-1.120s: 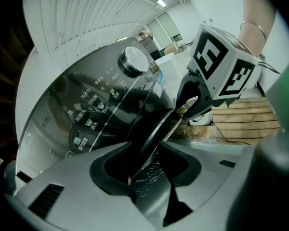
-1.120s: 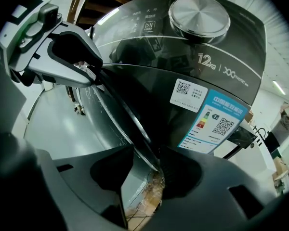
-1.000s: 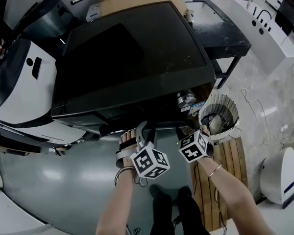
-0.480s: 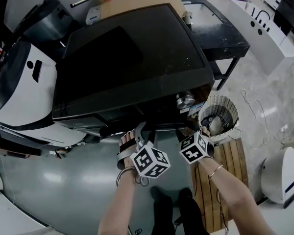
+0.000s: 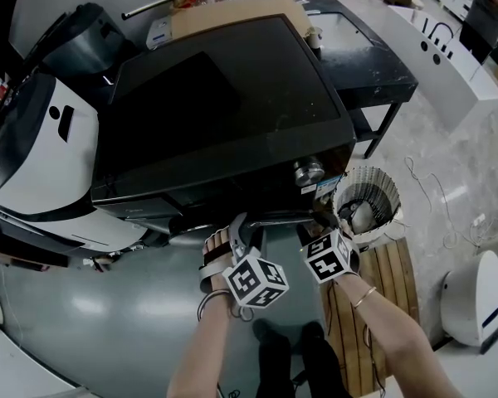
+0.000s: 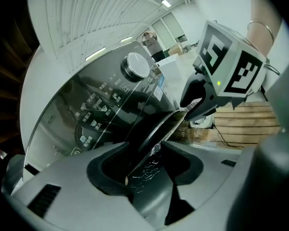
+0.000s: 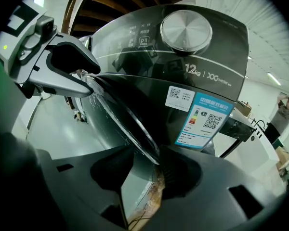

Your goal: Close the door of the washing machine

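Note:
The dark front-loading washing machine (image 5: pixel 224 98) stands below me, its round door (image 5: pixel 274 217) ajar at the front. Both grippers reach its edge side by side. In the left gripper view the door's rim (image 6: pixel 164 126) runs between the jaws of my left gripper (image 6: pixel 143 155), which have just been opening. Gaps show beside the rim, so that gripper is open. My right gripper (image 7: pixel 147 160) is open too. The rim (image 7: pixel 120 114) lies against one of its pads, with floor showing on the other side. Each gripper appears in the other's view: the right gripper (image 6: pixel 190 110) and the left gripper (image 7: pixel 86 81).
A silver knob (image 5: pixel 309 171) and a blue label (image 7: pixel 202 119) sit on the machine's front. At the right stand a ribbed basket (image 5: pixel 367 206), a wooden pallet (image 5: pixel 390 280) and a black table (image 5: pixel 365 56). A white appliance (image 5: pixel 41 164) is at the left. The person's feet (image 5: pixel 290 347) are below.
Both grippers stay at the door's rim. Only the head view has shifted slightly.

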The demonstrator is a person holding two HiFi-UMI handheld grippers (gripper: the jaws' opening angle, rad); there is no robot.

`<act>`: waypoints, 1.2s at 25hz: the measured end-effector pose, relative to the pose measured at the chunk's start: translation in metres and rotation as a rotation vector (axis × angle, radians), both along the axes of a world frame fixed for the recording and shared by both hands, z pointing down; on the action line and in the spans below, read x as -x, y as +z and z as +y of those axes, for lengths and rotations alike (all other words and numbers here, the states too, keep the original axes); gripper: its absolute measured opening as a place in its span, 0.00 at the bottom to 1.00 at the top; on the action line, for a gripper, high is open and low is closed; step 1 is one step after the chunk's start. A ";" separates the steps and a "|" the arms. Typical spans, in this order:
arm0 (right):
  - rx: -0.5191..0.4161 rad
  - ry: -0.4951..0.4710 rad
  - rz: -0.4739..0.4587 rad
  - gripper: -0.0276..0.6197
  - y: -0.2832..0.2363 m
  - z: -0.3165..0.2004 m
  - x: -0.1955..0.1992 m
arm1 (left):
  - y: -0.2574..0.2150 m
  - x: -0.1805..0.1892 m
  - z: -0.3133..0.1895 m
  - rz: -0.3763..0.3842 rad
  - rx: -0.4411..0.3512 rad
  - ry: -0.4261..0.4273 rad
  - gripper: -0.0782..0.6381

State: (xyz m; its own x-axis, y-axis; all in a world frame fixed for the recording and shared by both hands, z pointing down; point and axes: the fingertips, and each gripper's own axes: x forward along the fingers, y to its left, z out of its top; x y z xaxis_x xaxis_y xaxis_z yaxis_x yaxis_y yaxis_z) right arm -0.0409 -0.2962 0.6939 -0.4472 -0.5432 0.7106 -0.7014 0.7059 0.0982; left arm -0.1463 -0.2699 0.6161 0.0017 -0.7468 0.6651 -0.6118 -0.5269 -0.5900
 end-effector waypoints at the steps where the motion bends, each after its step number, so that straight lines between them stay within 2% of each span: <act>1: 0.001 0.006 -0.012 0.31 -0.003 0.002 -0.001 | -0.003 -0.001 0.003 0.005 -0.005 -0.001 0.41; 5: 0.011 0.033 -0.076 0.29 -0.022 0.013 -0.005 | -0.014 -0.003 0.016 0.038 -0.017 -0.032 0.41; 10: 0.027 0.078 -0.183 0.26 -0.064 0.031 -0.018 | -0.035 0.000 0.037 0.107 -0.036 -0.124 0.38; 13: 0.026 0.096 -0.238 0.23 -0.086 0.046 -0.027 | -0.050 0.000 0.053 0.178 -0.047 -0.189 0.35; 18: 0.043 0.096 -0.309 0.17 -0.118 0.080 -0.040 | -0.081 -0.006 0.085 0.368 -0.079 -0.318 0.29; 21: 0.063 0.091 -0.373 0.15 -0.140 0.104 -0.043 | -0.102 -0.006 0.109 0.451 -0.121 -0.396 0.25; 24: 0.048 0.083 -0.403 0.11 -0.166 0.125 -0.053 | -0.121 -0.009 0.131 0.509 -0.167 -0.445 0.19; 27: 0.021 0.071 -0.421 0.06 -0.192 0.143 -0.061 | -0.137 -0.013 0.152 0.548 -0.189 -0.467 0.17; 30: -0.004 0.055 -0.448 0.05 -0.216 0.161 -0.068 | -0.154 -0.020 0.173 0.575 -0.211 -0.478 0.16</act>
